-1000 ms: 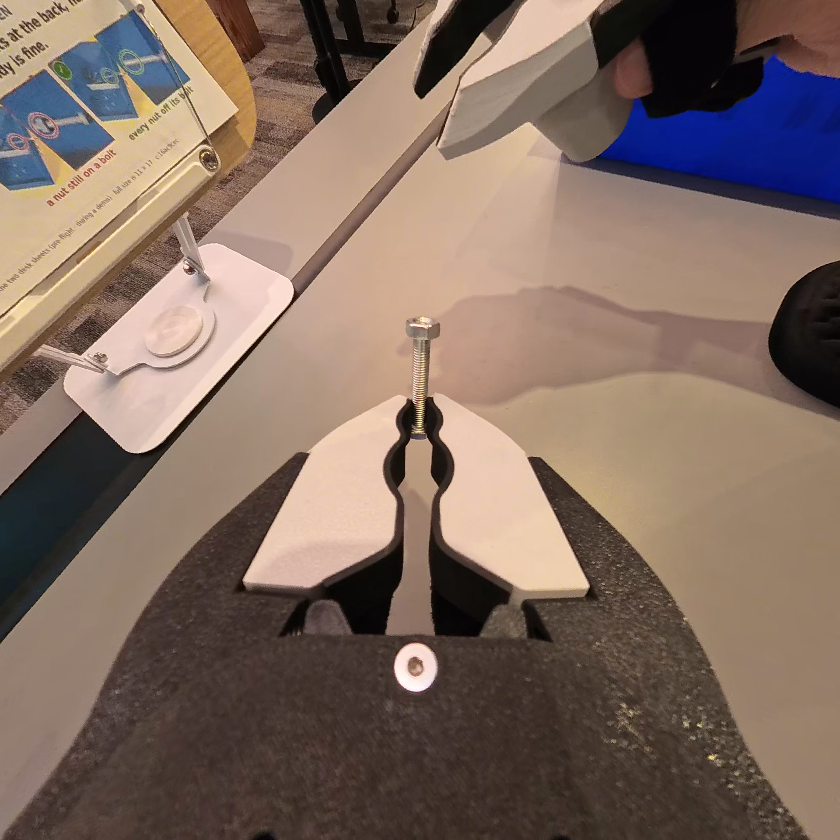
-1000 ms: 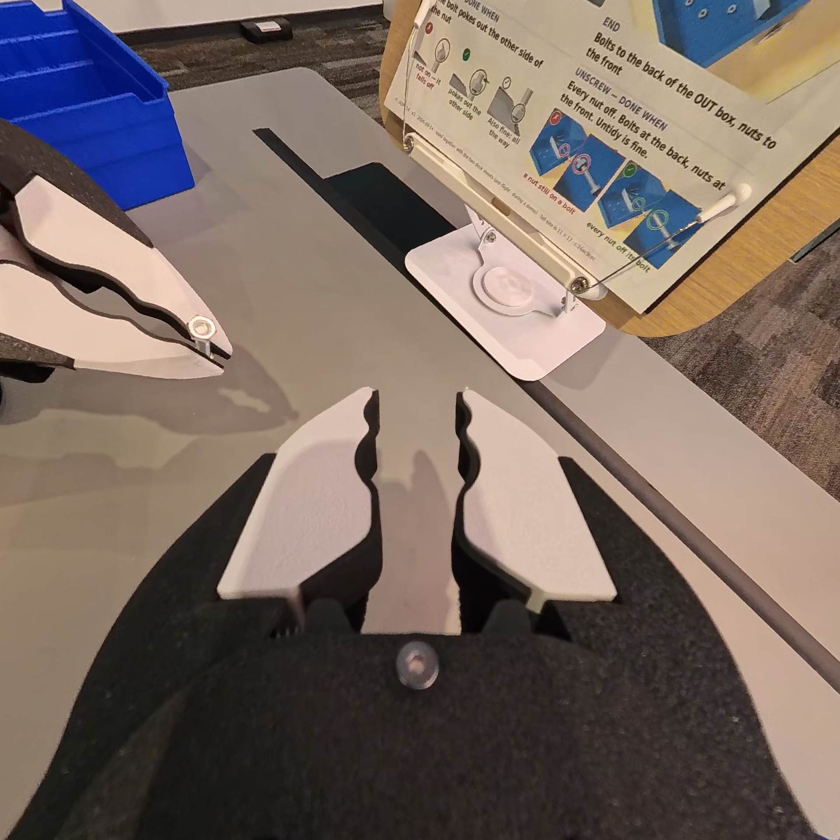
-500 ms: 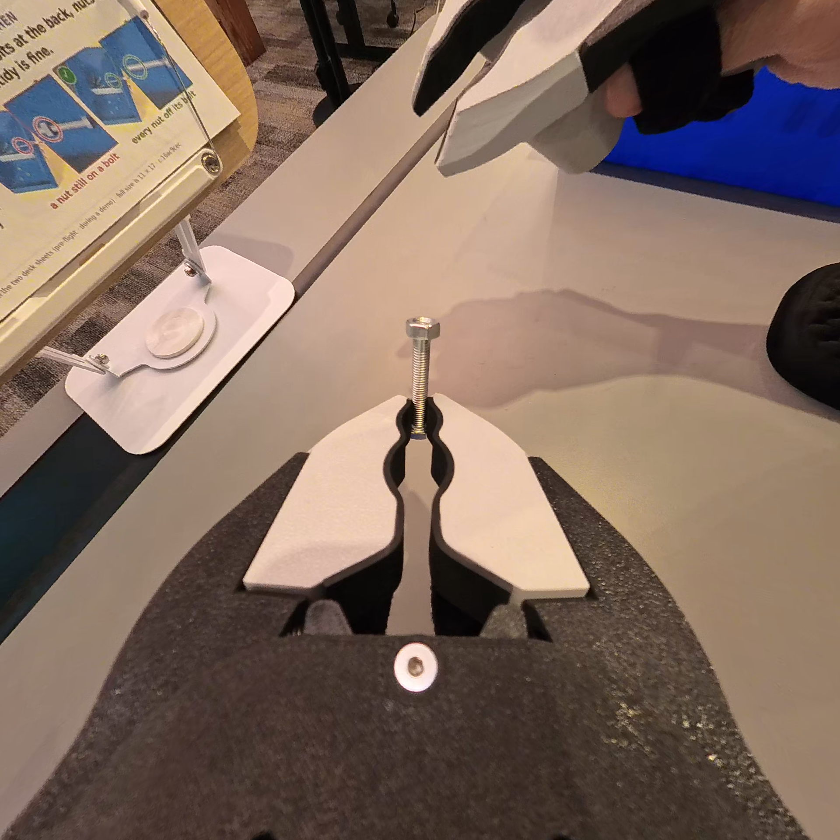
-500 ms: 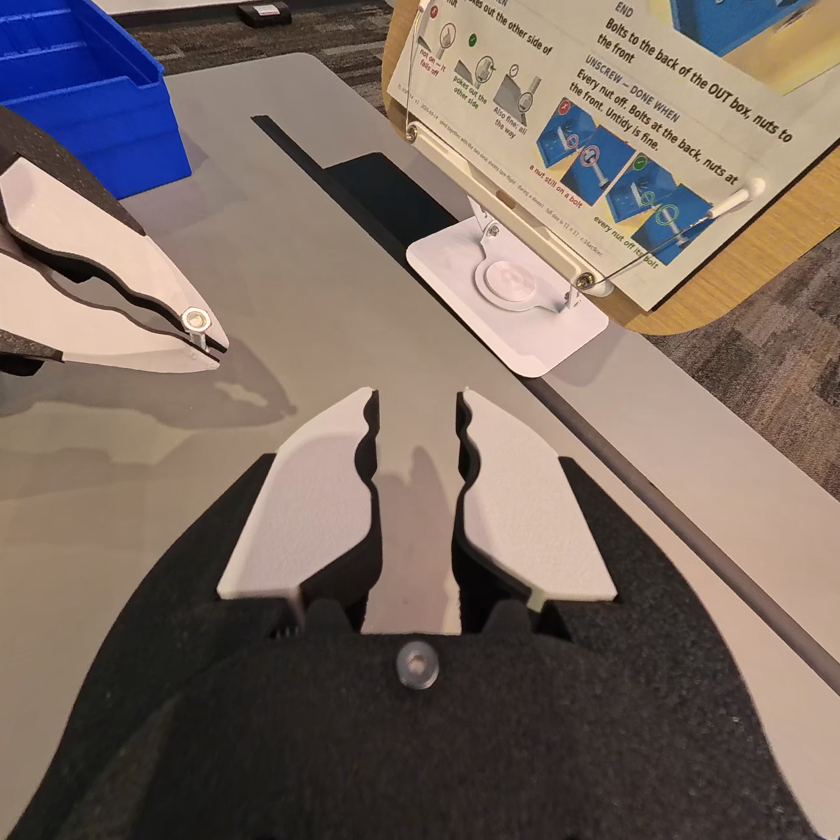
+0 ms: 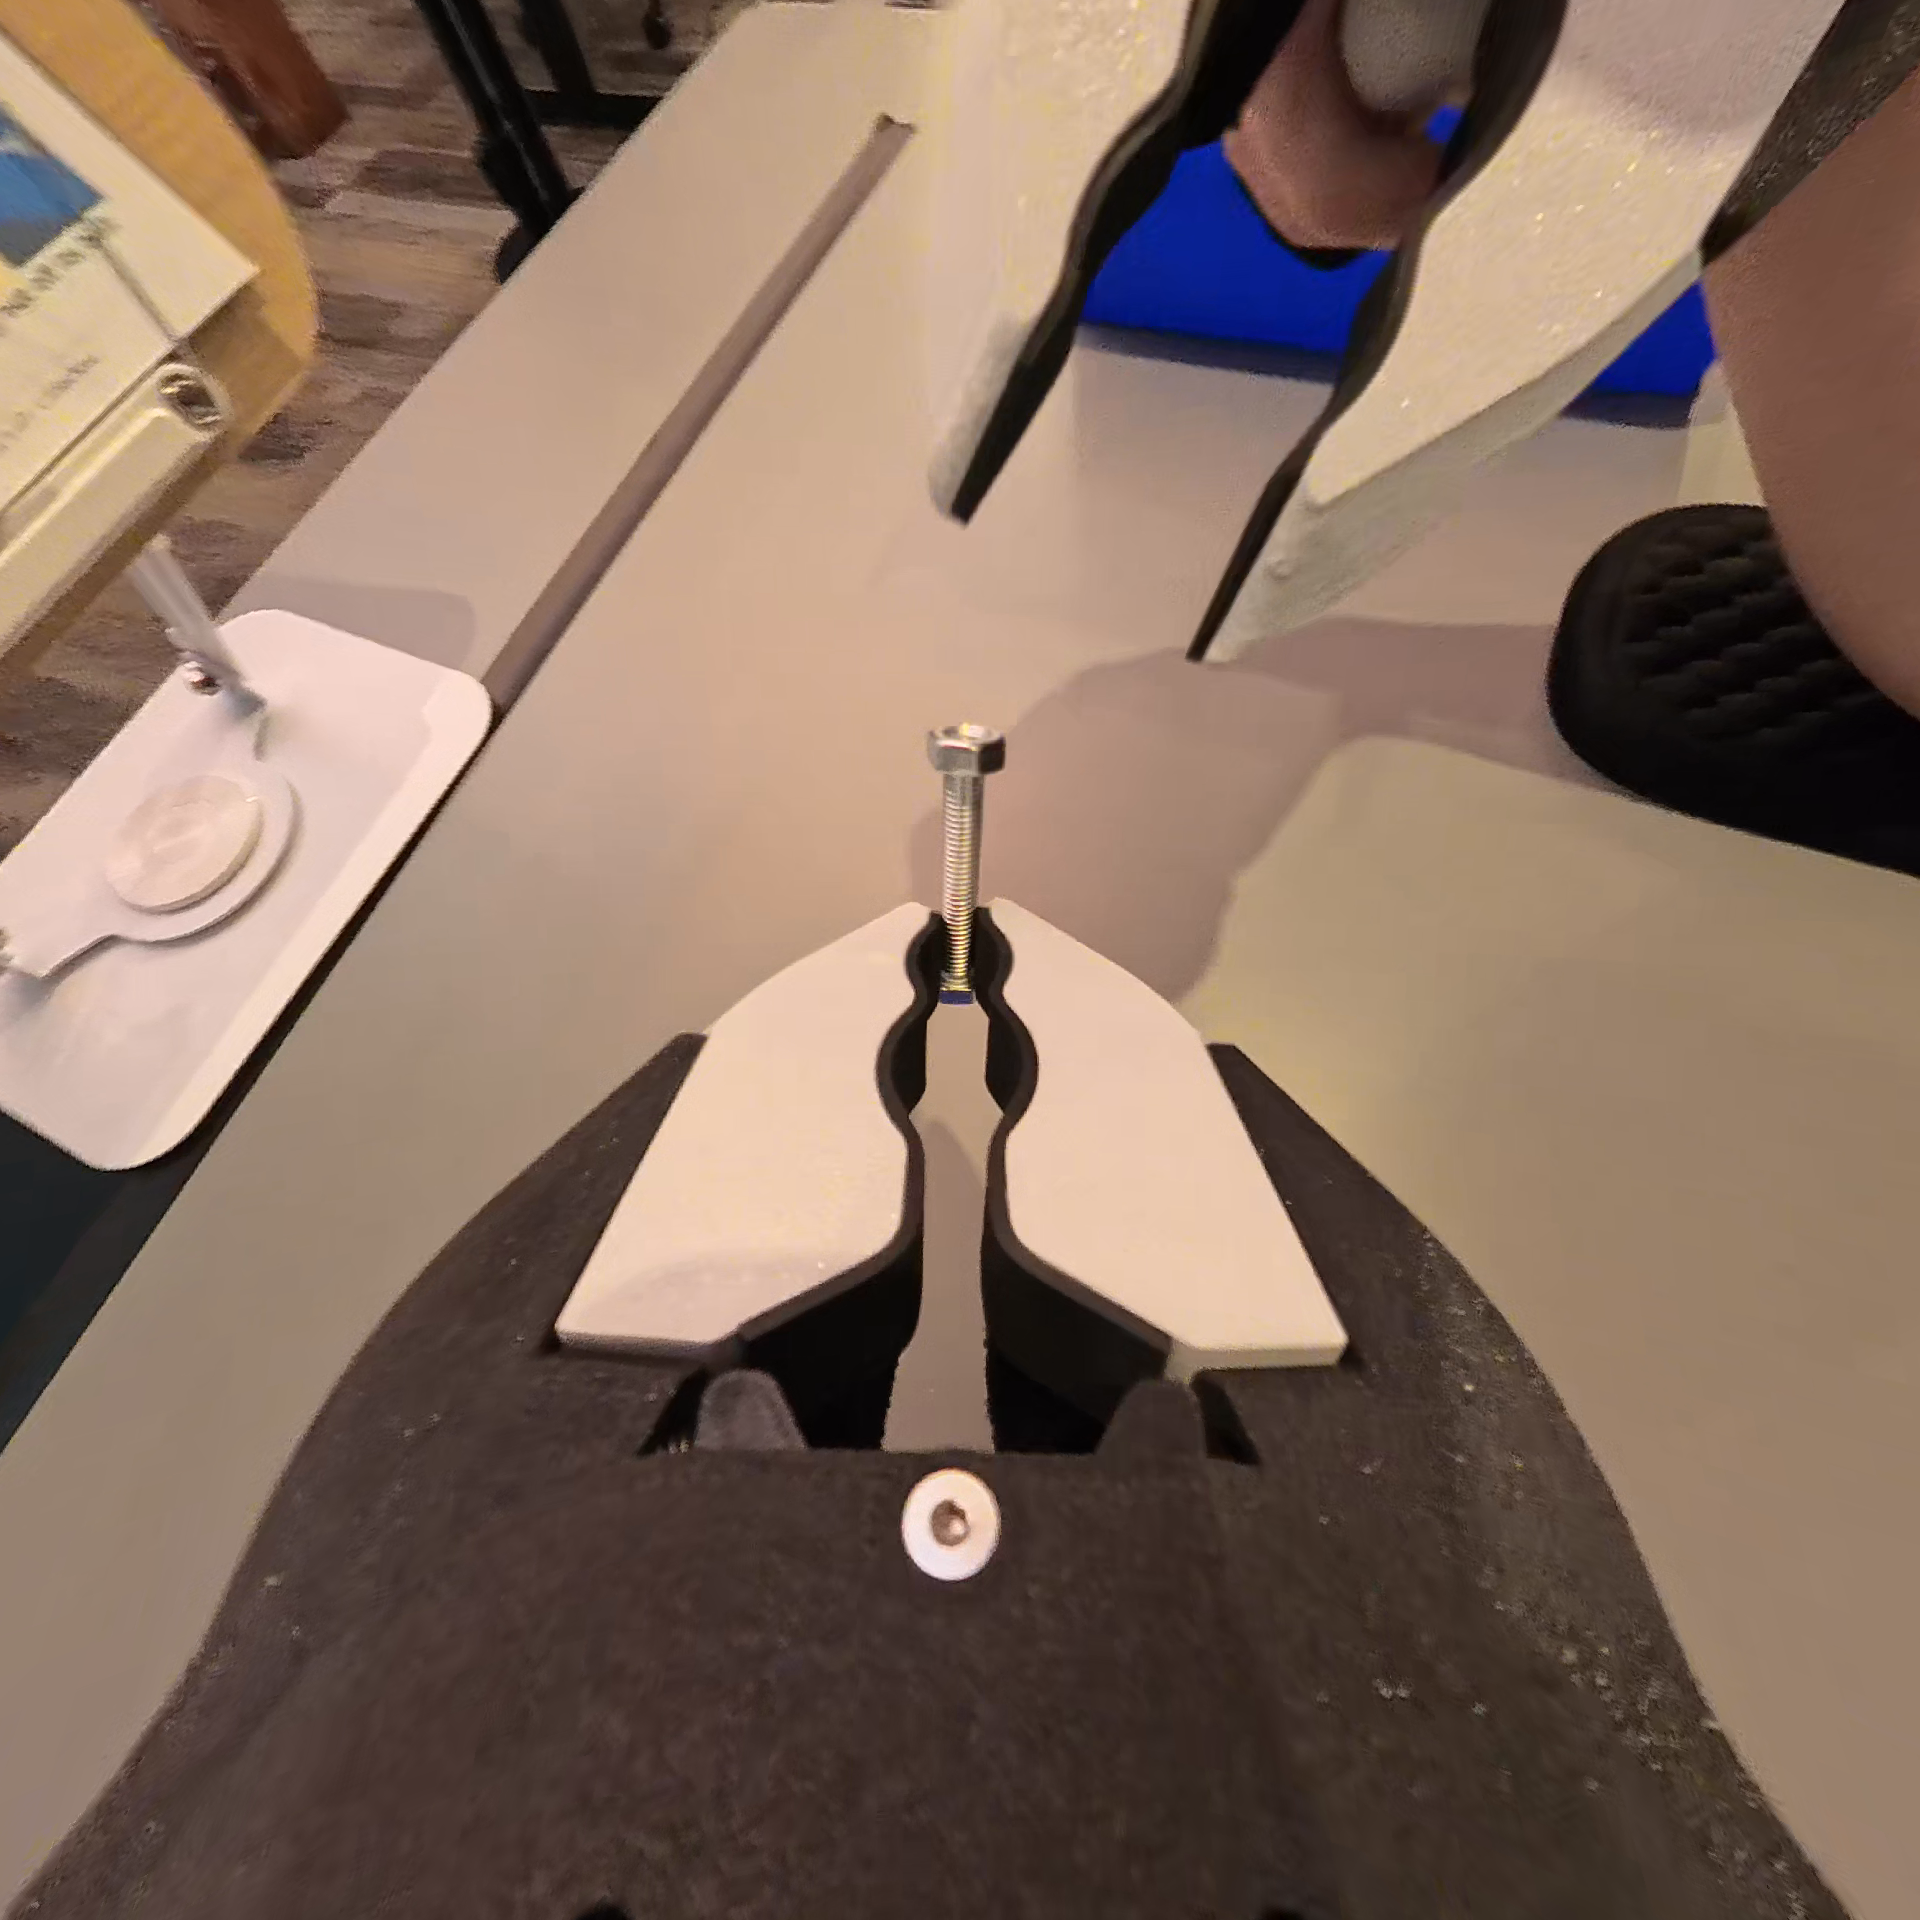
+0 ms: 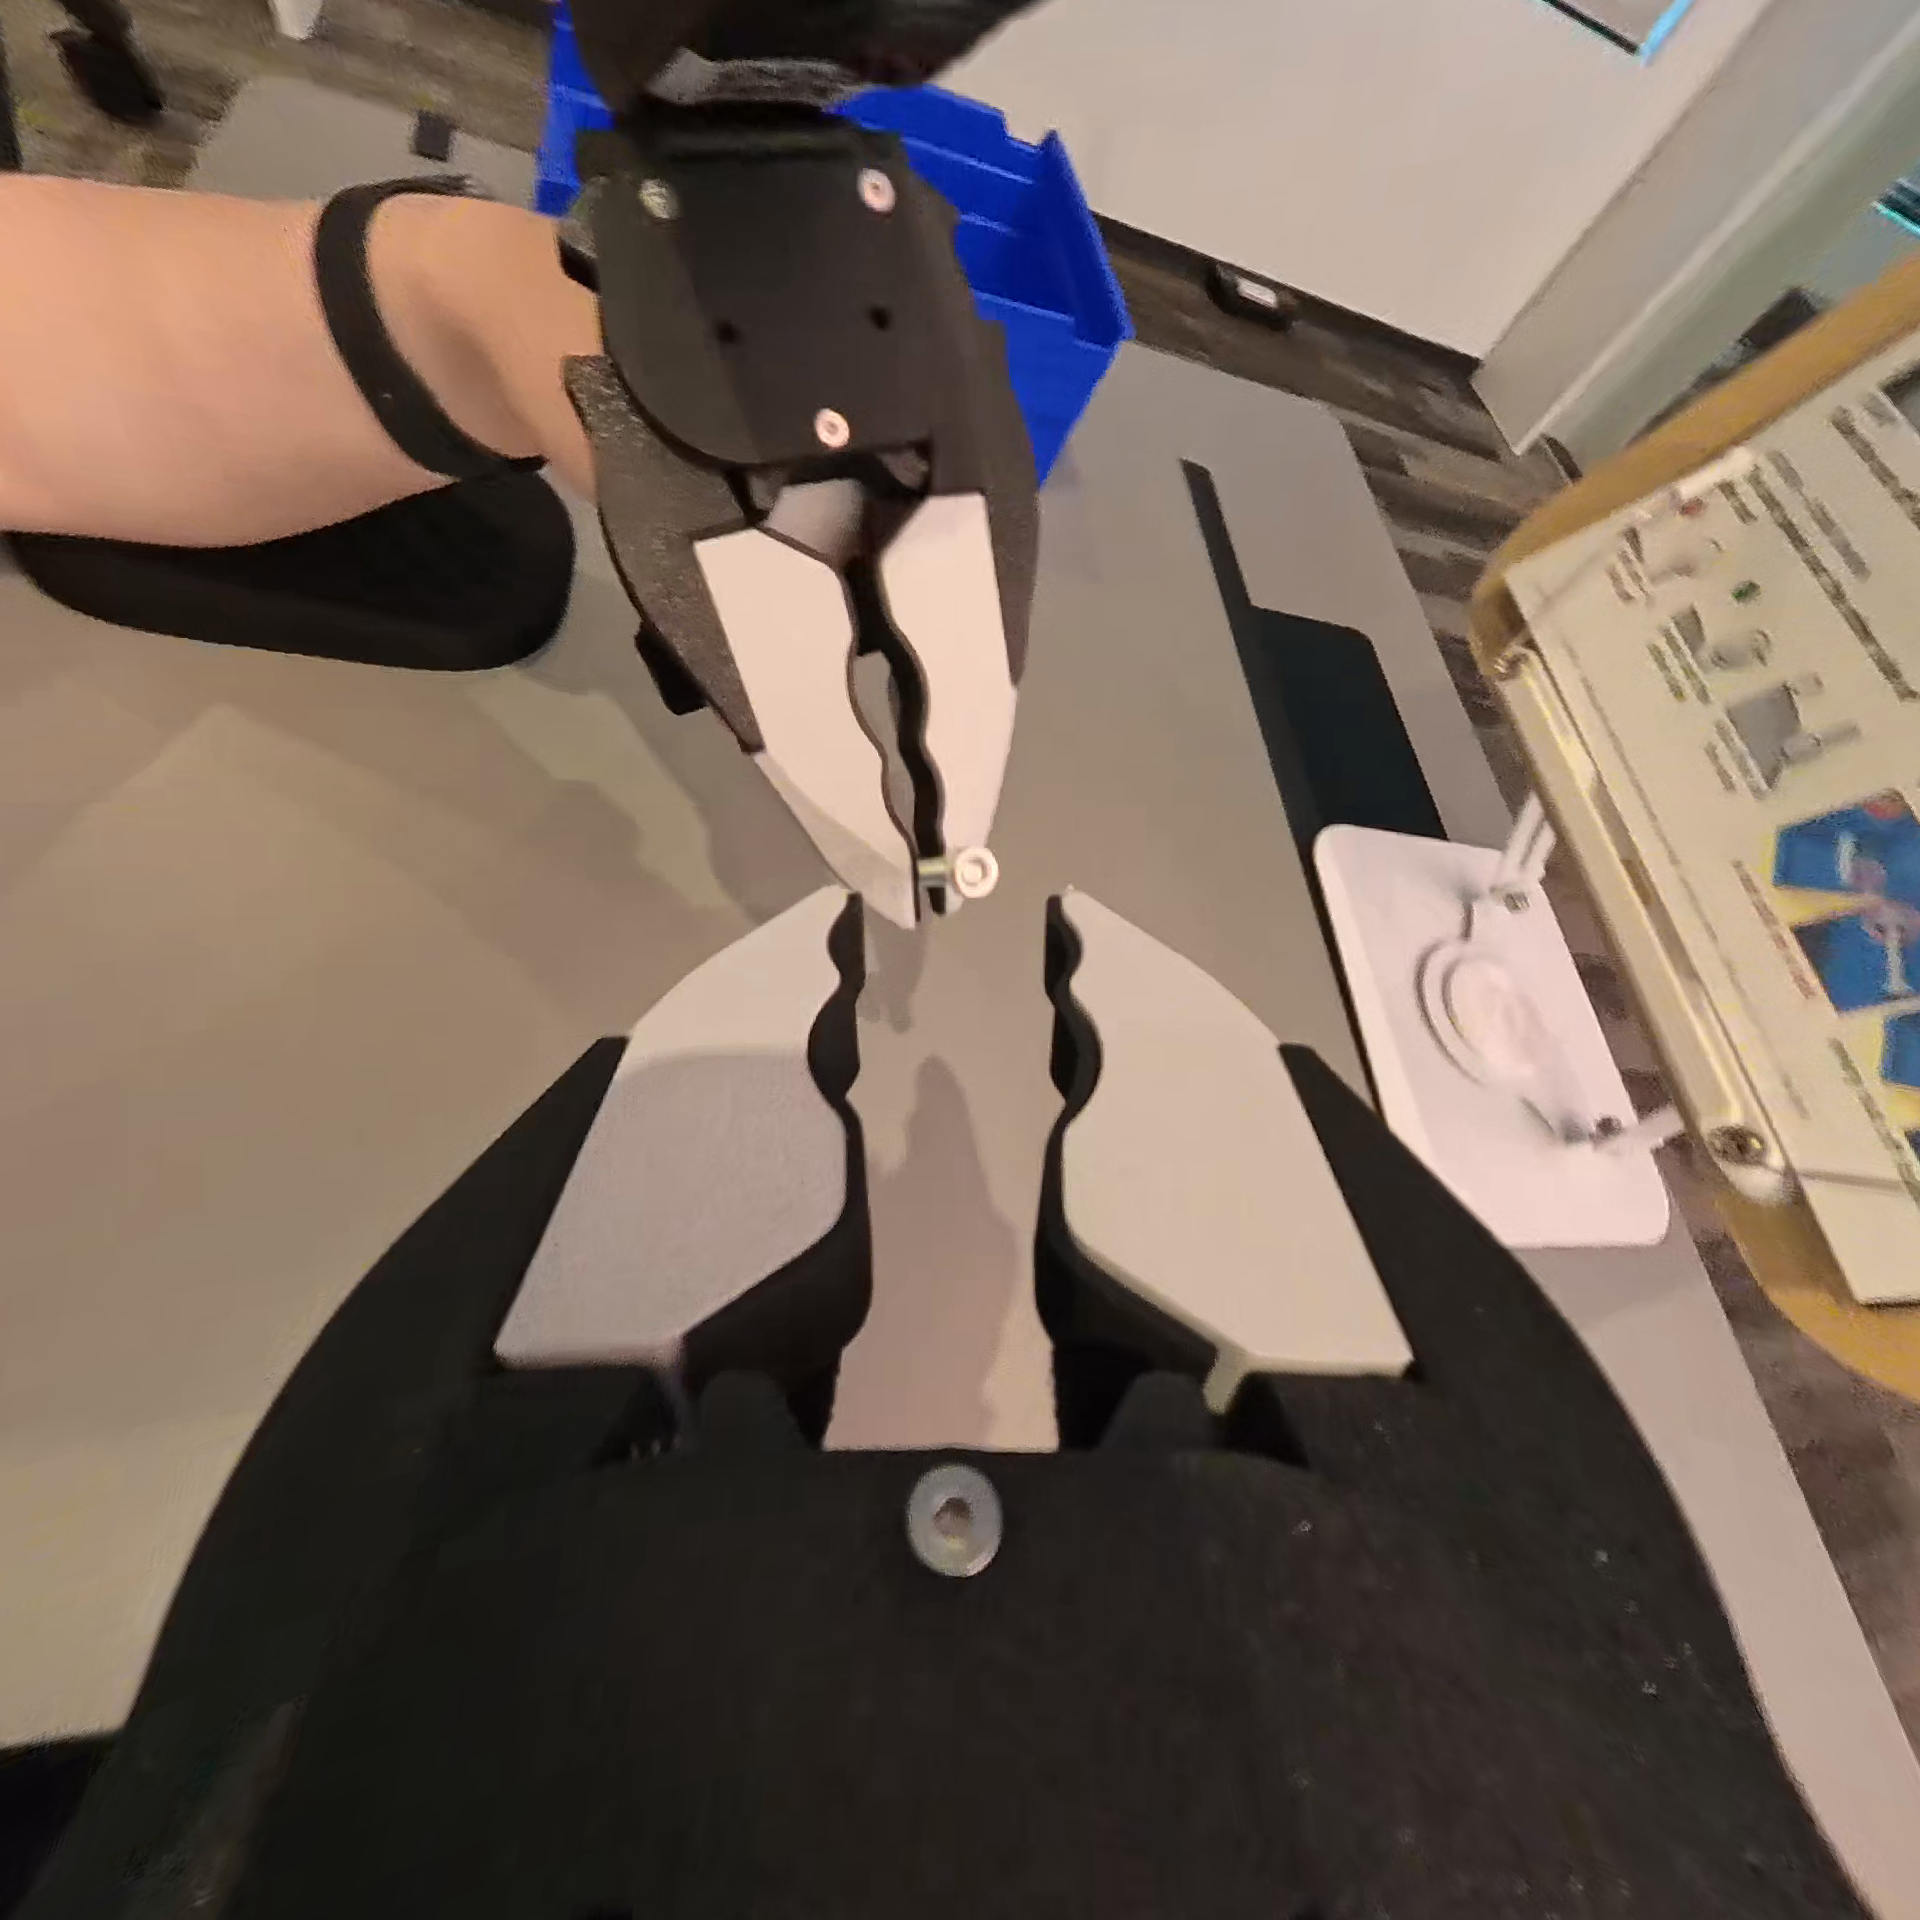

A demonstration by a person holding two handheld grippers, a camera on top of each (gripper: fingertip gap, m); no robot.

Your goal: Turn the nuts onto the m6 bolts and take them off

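Observation:
My left gripper is shut on the threaded end of a silver hex-head bolt, which sticks out forward from its tips over the grey table. My right gripper is open and empty. It faces the left gripper tip to tip, and the bolt head sits just at the mouth of its fingers. In the left wrist view the right gripper hangs open above and beyond the bolt. I see no nut.
A blue bin stands at the far end of the table. A board with printed sheets on a white base stands at the table's side edge. A black padded rest lies under the person's forearm. The grippers' ends are close to 6 centimeters from one another.
My right gripper has swung round to face the left gripper and come close to the bolt head, still open. The left gripper keeps its hold on the bolt.

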